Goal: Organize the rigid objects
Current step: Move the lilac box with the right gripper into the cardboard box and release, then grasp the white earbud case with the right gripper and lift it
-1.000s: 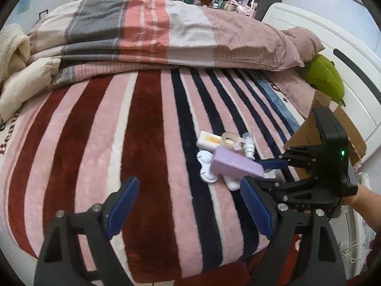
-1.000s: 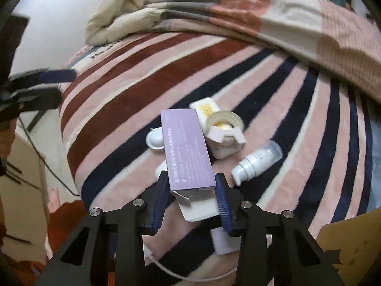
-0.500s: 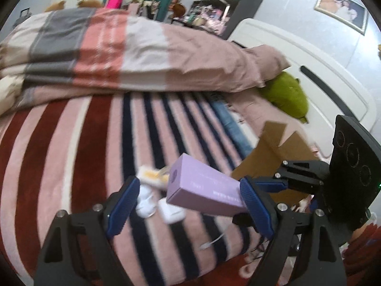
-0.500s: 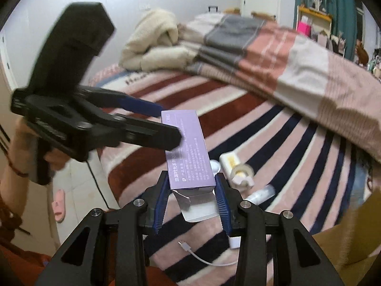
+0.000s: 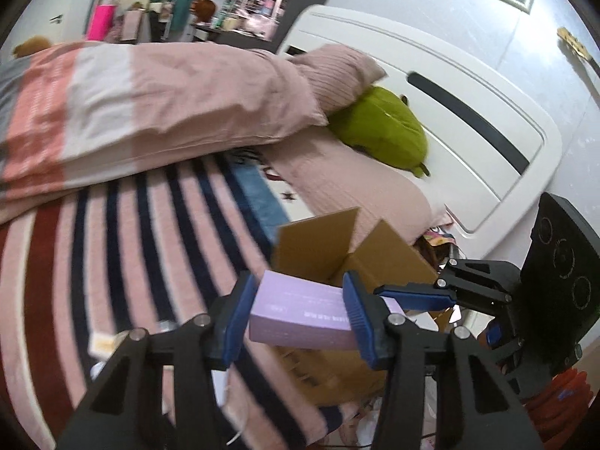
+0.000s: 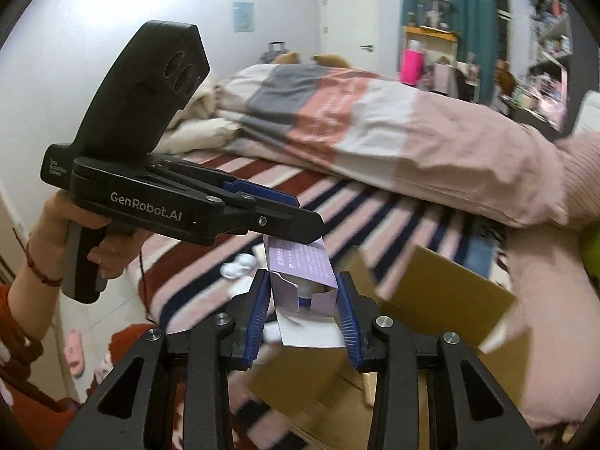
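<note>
Pinching a long lilac carton from two ends, both grippers have their blue pads pressed against it. The left gripper clamps the carton's closed end across its width, one pad on each side. The right gripper grips the opposite end, where the flap hangs open and pale contents show inside. In the right wrist view the left gripper reaches in from the left, held by the person's hand, its fingers lying over the far end of the carton.

The carton is held in the air above an open cardboard box, whose brown flaps stand up just behind and below it. The box sits at the edge of a striped blanket on the bed. Small white items lie on the blanket farther left, blurred. A folded duvet is piled behind, and a green plush toy rests against the white headboard.
</note>
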Tool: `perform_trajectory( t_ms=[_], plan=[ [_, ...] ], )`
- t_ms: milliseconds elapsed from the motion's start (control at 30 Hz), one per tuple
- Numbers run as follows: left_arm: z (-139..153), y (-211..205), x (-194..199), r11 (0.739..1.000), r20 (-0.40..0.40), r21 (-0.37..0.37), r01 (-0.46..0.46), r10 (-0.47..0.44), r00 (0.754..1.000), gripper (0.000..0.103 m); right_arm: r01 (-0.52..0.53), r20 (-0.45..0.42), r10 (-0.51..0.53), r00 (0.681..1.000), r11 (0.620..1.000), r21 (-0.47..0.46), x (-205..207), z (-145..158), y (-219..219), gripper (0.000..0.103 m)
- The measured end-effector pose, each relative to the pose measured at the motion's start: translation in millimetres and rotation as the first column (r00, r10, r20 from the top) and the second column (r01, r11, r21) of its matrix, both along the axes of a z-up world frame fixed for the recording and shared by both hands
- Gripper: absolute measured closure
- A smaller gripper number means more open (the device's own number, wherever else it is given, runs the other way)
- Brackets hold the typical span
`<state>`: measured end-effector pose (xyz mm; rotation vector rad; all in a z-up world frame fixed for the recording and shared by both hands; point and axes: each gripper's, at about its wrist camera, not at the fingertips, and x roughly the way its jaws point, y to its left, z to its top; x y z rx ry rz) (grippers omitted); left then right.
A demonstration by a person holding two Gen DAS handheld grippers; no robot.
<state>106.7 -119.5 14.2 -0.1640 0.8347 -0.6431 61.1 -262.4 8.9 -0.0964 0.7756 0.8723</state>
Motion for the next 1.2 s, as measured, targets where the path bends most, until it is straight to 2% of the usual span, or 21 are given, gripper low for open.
perform_trajectory(
  t_ms=[200, 333, 400, 467, 533, 667, 833, 900, 1033, 1200],
  plan=[
    [-2.7, -60.8, 16.4, 0.997, -0.022, 0.041, 0.066, -0.065, 0.998, 0.057, 0.09, 0.0, -0.09, 0.996, 0.996, -0.021, 4.8, -11.3, -54.4, 0.072],
    [-13.4, -86.4, 28.7, 0.993, -0.066, 0.085, 0.086, -0.081, 0.995, 0.055, 0.127, -0.027, -0.128, 0.991, 0.991, -0.039, 9.8, -22.3, -76.3, 0.071],
    [-18.4, -92.5, 30.8, 0.989, -0.076, 0.122, 0.082, -0.073, 0.994, 0.041, 0.133, -0.043, -0.135, 0.99, 0.989, -0.061, 13.5, -30.3, -77.3, 0.068],
    [-19.8, -94.0, 28.6, 0.984, -0.061, 0.165, 0.069, -0.059, 0.996, 0.032, 0.151, -0.061, -0.159, 0.985, 0.982, -0.112, 16.1, -39.1, -76.8, 0.061],
    [-18.3, -89.4, 24.8, 0.98, -0.047, 0.191, 0.059, -0.051, 0.998, 0.032, 0.153, -0.088, -0.166, 0.982, 0.978, -0.14, 18.9, -47.2, -75.6, 0.052],
    [-5.9, -65.1, 14.7, 0.978, 0.0, 0.207, 0.016, -0.017, 1.0, 0.021, 0.149, -0.095, -0.163, 0.982, 0.979, -0.14, 16.1, -47.6, -72.6, 0.039],
    [12.6, -14.8, -2.7, 0.975, 0.062, 0.211, -0.07, 0.058, 0.996, 0.02, 0.134, -0.056, -0.139, 0.989, 0.987, -0.083, 6.8, -27.4, -55.0, 0.012],
    [17.0, 12.8, -10.1, 0.97, 0.083, 0.209, -0.12, 0.104, 0.991, 0.018, 0.119, -0.025, -0.121, 0.992, 0.991, -0.055, 1.8, -16.4, -40.2, 0.006],
    [15.0, 75.2, -26.9, 0.948, 0.119, 0.219, -0.232, 0.21, 0.97, 0.017, 0.009, 0.021, -0.009, 1.0, 1.0, -0.016, -16.1, 4.4, 12.4, 0.006],
    [-6.7, 142.7, -45.8, 0.915, 0.118, 0.218, -0.339, 0.32, 0.94, 0.017, -0.106, 0.003, 0.106, 0.994, 0.994, 0.002, -34.3, 8.9, 79.4, 0.006]
  ],
)
